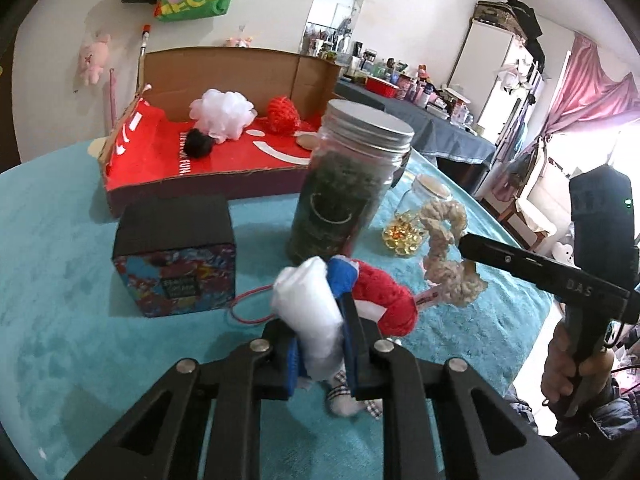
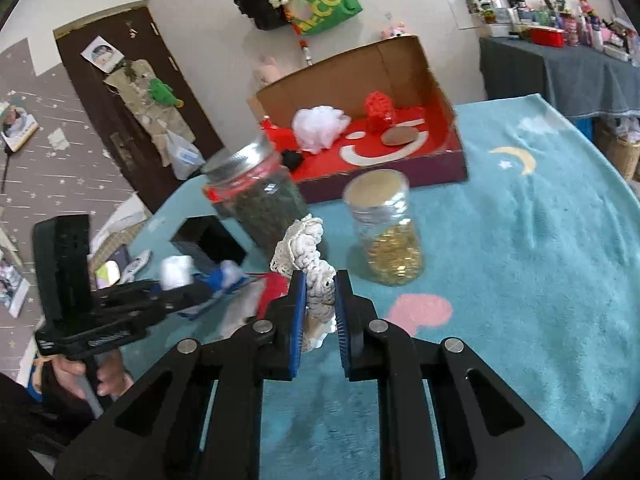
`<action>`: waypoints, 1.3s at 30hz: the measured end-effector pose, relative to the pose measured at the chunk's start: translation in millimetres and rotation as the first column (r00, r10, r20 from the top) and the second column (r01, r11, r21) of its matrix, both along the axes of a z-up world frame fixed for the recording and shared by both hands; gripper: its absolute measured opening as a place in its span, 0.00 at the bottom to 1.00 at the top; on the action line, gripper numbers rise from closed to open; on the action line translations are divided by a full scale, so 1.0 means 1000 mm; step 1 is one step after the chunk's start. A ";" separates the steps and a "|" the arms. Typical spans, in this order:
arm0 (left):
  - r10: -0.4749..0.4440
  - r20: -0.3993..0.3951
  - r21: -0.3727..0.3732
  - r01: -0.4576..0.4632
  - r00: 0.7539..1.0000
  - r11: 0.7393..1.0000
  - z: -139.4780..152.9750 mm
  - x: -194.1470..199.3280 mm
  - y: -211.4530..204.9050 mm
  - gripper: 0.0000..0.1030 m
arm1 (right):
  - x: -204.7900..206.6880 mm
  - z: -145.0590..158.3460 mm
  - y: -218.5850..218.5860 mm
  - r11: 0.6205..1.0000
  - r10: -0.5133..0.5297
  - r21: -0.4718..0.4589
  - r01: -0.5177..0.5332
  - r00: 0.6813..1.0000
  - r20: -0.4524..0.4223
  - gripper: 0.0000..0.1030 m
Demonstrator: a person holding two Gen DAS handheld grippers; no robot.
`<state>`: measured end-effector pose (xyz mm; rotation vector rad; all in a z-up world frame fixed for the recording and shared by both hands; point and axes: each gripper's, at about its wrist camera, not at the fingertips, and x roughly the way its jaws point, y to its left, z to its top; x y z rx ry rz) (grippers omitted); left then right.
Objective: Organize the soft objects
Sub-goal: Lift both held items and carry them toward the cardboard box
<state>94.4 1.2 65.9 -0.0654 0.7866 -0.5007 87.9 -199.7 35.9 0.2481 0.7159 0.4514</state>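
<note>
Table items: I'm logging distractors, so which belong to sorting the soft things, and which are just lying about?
Belong: plush doll in left gripper; crocheted piece in right gripper; cardboard box; white pouf; red knit.

Lying about: herb jar; capsule jar; black box.

Fuzzy teal plush table cover, matt and soft-looking. Corrugated cardboard box, raw brown walls, glossy red print inside. Clear glass jar with brushed metal lid, dull sheen. Fluffy white netting puff. Chunky cream crochet piece, rough and knobbly. Soft toy: white fleece, red knit. Matt black plastic gripper fingers, ribbed blue pads.
</note>
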 end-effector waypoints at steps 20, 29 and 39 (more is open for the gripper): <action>0.030 -0.031 0.031 -0.029 0.999 0.999 -0.011 -0.001 0.022 0.19 | 0.000 -0.017 0.012 0.999 0.046 -0.013 -0.046 0.998 -0.052 0.13; -0.063 -0.050 -0.027 0.061 0.997 0.998 -0.009 -0.004 0.003 0.14 | 0.000 -0.017 0.020 0.997 0.082 0.013 -0.082 0.995 -0.058 0.13; -0.106 -0.052 -0.038 0.104 0.993 0.994 -0.008 -0.001 -0.017 0.13 | 0.000 -0.015 0.024 0.995 0.100 0.021 -0.099 0.993 -0.055 0.13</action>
